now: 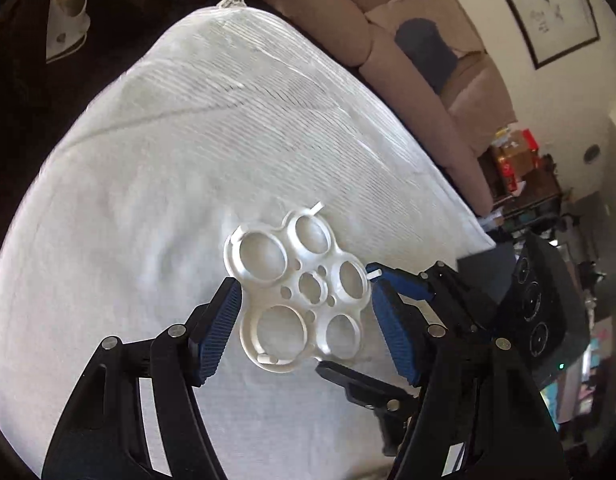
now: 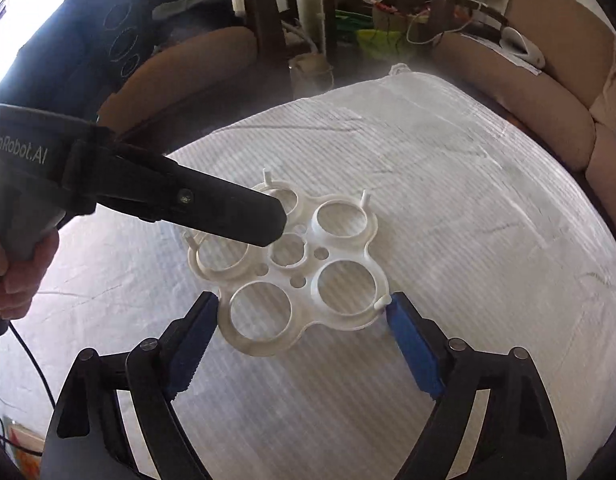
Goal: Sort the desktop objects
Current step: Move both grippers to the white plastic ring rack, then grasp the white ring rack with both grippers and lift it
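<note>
Left wrist view: my left gripper (image 1: 305, 320) stands wide open around the white ring holder (image 1: 297, 294), which lies flat on the white cloth (image 1: 187, 140); whether the pads touch its edges I cannot tell. My right gripper (image 1: 392, 288) comes in from the right.

Right wrist view: right gripper (image 2: 303, 320) is spread wide, pads (image 2: 414, 350) flanking the holder's (image 2: 291, 276) near edge, nothing gripped. One left gripper finger (image 2: 227, 216) overlies its far side.

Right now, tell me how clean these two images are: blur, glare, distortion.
Left wrist view: strong fisheye bending, the white cloth slightly smeared with motion blur, the white ring holder fairly sharp between the open left tongs. Right wrist view: hazy glare washes out the cloth's far edge, bright blowout at upper left, holder crisp.
</note>
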`<state>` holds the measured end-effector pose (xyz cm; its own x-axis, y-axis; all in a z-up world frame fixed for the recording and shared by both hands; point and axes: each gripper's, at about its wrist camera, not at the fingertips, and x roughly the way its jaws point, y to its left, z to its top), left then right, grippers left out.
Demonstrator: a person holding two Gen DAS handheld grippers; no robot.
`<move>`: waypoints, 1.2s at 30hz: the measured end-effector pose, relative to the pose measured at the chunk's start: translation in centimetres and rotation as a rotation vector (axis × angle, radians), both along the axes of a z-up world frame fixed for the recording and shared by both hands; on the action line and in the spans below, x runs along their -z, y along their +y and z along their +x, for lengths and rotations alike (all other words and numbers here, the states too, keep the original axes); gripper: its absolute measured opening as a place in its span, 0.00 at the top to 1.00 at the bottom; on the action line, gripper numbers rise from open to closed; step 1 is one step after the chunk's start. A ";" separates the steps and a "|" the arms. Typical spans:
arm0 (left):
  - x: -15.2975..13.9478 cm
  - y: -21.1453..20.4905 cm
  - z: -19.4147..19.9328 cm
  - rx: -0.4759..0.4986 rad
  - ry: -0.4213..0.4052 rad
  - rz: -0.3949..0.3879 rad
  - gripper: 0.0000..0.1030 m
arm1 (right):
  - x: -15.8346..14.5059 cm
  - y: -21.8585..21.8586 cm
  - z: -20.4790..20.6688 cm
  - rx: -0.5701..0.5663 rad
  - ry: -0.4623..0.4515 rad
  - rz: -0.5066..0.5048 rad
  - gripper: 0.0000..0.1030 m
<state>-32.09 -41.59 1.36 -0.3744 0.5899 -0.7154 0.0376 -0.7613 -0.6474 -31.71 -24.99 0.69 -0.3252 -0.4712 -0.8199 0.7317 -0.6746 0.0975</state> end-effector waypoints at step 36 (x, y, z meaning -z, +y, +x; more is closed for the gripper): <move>0.4 7.3 7.8 0.081 0.004 -0.301 0.44 | 3.4 13.7 13.0 0.664 -0.607 -0.765 0.55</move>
<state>-24.24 -34.30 0.96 -0.3380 0.3797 -0.8612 -0.0326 -0.9192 -0.3925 -18.70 -11.29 -2.74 -0.3461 -0.7924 -0.5022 -0.0461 -0.5203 0.8527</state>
